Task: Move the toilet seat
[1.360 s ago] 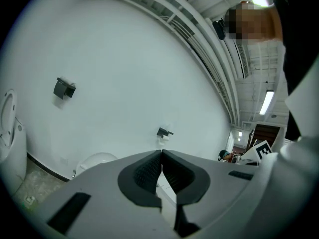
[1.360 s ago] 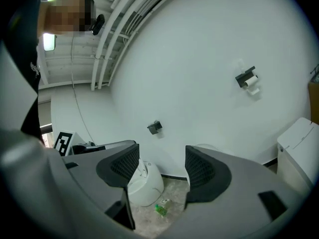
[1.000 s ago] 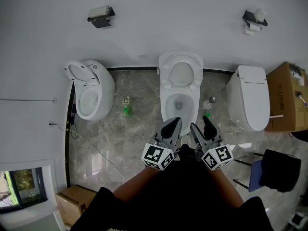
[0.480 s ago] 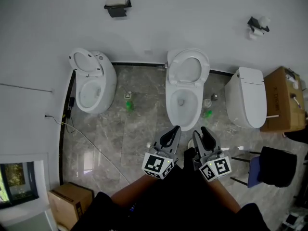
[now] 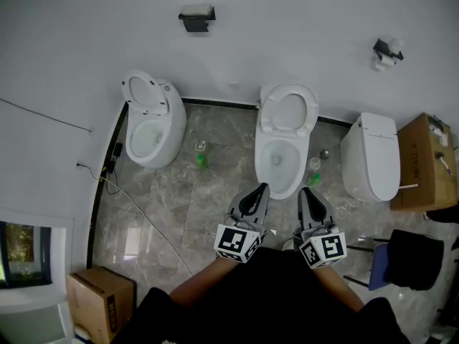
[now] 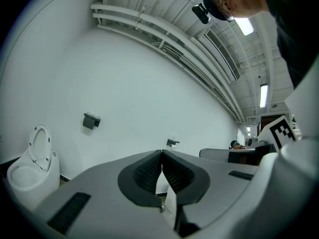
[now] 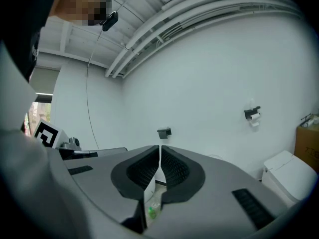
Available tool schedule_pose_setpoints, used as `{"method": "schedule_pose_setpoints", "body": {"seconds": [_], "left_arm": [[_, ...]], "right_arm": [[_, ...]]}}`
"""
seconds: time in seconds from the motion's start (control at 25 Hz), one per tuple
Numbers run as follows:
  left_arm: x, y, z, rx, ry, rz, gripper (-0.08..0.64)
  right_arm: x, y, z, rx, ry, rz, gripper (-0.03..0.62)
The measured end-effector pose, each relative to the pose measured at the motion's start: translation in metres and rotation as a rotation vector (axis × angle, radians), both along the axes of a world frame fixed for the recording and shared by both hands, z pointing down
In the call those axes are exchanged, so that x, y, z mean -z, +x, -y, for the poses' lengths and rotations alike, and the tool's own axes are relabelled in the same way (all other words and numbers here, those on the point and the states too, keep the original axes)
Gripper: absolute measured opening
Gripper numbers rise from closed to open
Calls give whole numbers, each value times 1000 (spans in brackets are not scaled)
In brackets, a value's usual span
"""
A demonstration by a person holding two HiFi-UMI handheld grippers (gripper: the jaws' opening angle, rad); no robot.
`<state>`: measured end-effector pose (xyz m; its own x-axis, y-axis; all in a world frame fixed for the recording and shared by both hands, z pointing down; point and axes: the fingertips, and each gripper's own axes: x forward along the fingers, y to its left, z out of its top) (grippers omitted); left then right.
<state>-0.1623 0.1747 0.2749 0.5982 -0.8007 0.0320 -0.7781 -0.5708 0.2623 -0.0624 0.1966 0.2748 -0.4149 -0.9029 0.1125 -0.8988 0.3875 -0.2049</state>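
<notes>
In the head view, the middle white toilet (image 5: 281,165) stands against the back wall with its seat (image 5: 288,110) raised upright over the bowl. Both grippers hover over the floor just in front of that bowl, not touching it. My left gripper (image 5: 259,190) is shut and holds nothing. My right gripper (image 5: 305,192) is shut too, with nothing between its pads. In the left gripper view the left gripper (image 6: 162,153) shows closed jaws pointing at the wall. In the right gripper view the right gripper (image 7: 159,148) has its pads together.
A second toilet (image 5: 153,129) with raised seat stands at the left, and a lidded one (image 5: 371,156) at the right beside a cardboard box (image 5: 421,165). Green bottles (image 5: 203,160) flank the middle toilet. A cable (image 5: 136,210) lies on the floor, a dark stool (image 5: 412,256) at right.
My right gripper's jaws have gone from wide apart to shut. The view has drifted so the toilets sit further right and farther from the grippers. The left gripper stays shut.
</notes>
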Motion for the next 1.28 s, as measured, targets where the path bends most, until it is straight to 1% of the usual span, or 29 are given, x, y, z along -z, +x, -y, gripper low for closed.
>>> {"method": "schedule_pose_setpoints", "body": {"seconds": [0.12,0.24,0.32,0.48,0.56,0.68,0.88,1.12,1.28], "left_arm": [[3,-1,-3,8,18,24,17],[-1,-1,-6,21,6,57,17],[-6,-2,-7,24,-3,74,17],[-6,-8,-3,29,6,61,17],[-3,-7,-1,28,20,67,17],[-3,-3,0,17,28,80,17],[-4,4,2,-1,33,85,17],[-2,9,6,-17,39,93,17],[-1,7,11,-15,44,90,17]], "right_arm": [[-2,9,-2,-16,15,-34,37],[0,15,-3,2,29,-28,32],[2,19,-5,0,43,-49,32],[-2,32,-5,-47,29,-57,31],[-3,42,-6,-75,25,-58,31],[-4,53,-5,-89,37,-60,31],[0,58,-2,-103,55,-98,31],[0,63,-1,-122,45,-89,31],[-1,61,2,-106,54,-90,31]]}}
